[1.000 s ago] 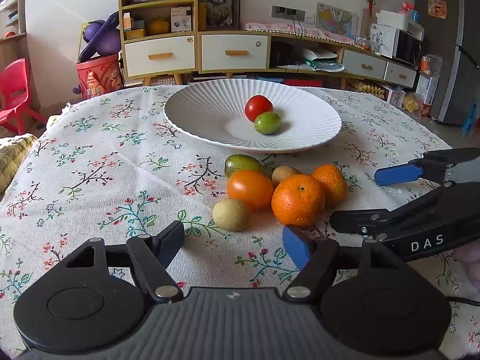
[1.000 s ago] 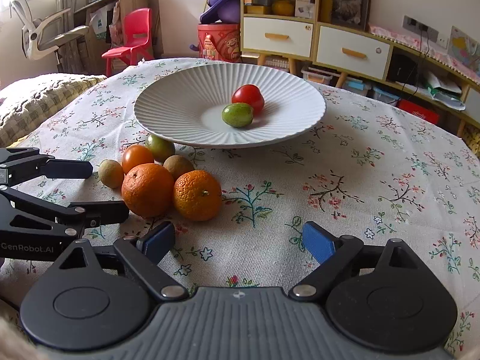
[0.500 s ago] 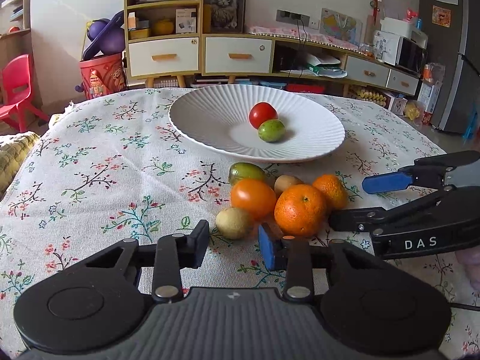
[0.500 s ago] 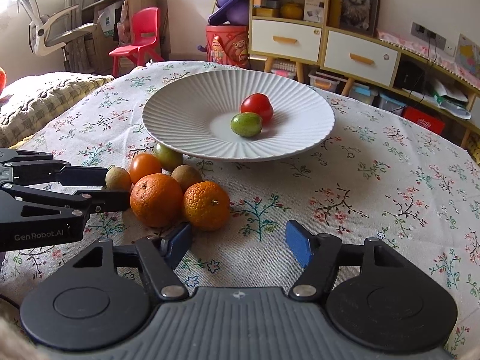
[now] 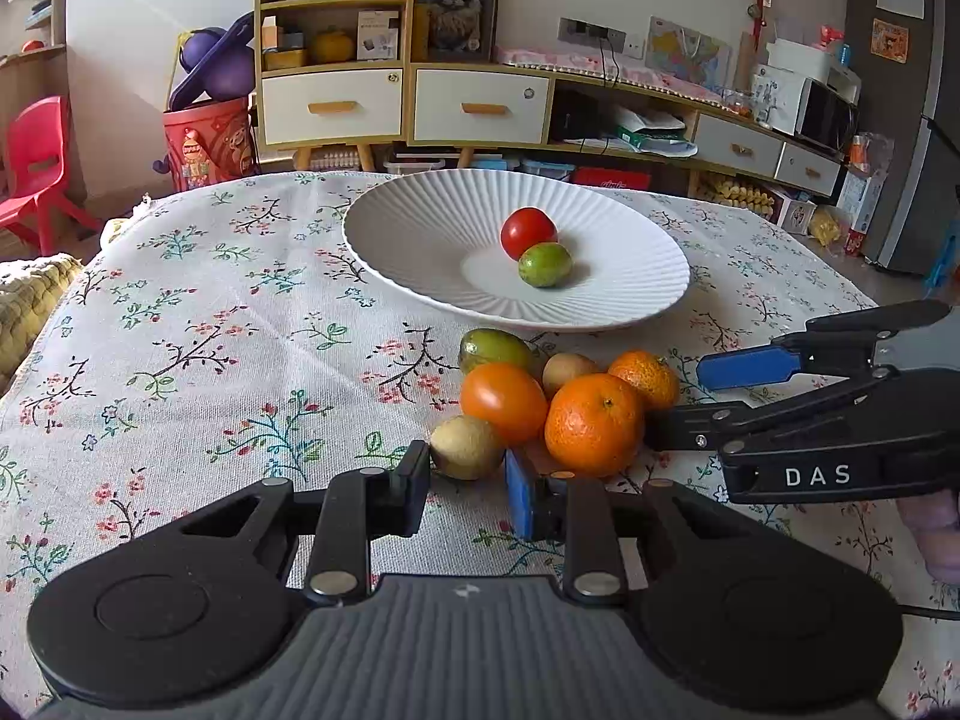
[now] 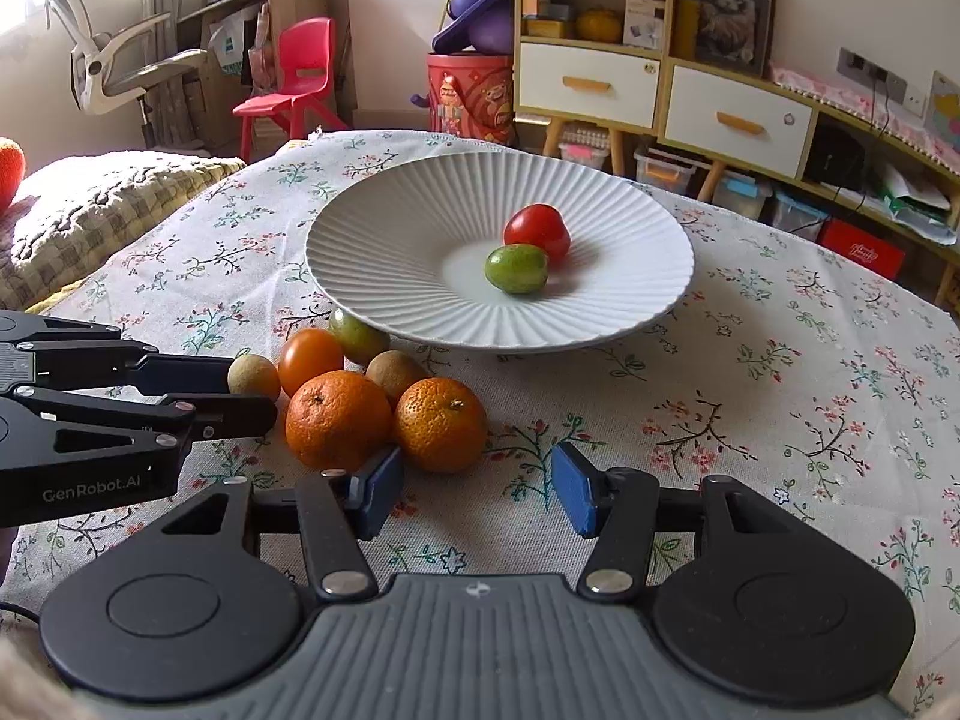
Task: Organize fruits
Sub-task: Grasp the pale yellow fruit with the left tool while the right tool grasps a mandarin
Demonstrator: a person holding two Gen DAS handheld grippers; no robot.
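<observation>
A white ribbed plate [image 5: 420, 240] [image 6: 384, 276] holds a red tomato [image 5: 528, 232] and a green fruit [image 5: 545, 264]. In front of it lies a pile: two oranges [image 5: 594, 424] [image 5: 645, 370], an orange tomato [image 5: 503, 401], a green fruit [image 5: 493, 348], a brown kiwi [image 5: 567, 371] and a small yellowish fruit [image 5: 467, 447]. My left gripper [image 5: 467, 495] is partly closed, its jaws on either side of the yellowish fruit's near end, not clamped. My right gripper [image 6: 477, 489] is open just before the right orange [image 6: 440, 423].
The floral tablecloth [image 5: 210, 348] covers the table. A yellow cabinet [image 5: 372, 60] stands behind it, with a red bucket [image 5: 210, 144] and a red chair [image 5: 36, 168] to the left. A cushion [image 6: 90, 204] lies at the table's left edge.
My left gripper has moved forward to the small yellowish fruit and its jaws have narrowed a lot. My right gripper has advanced toward the oranges and narrowed somewhat.
</observation>
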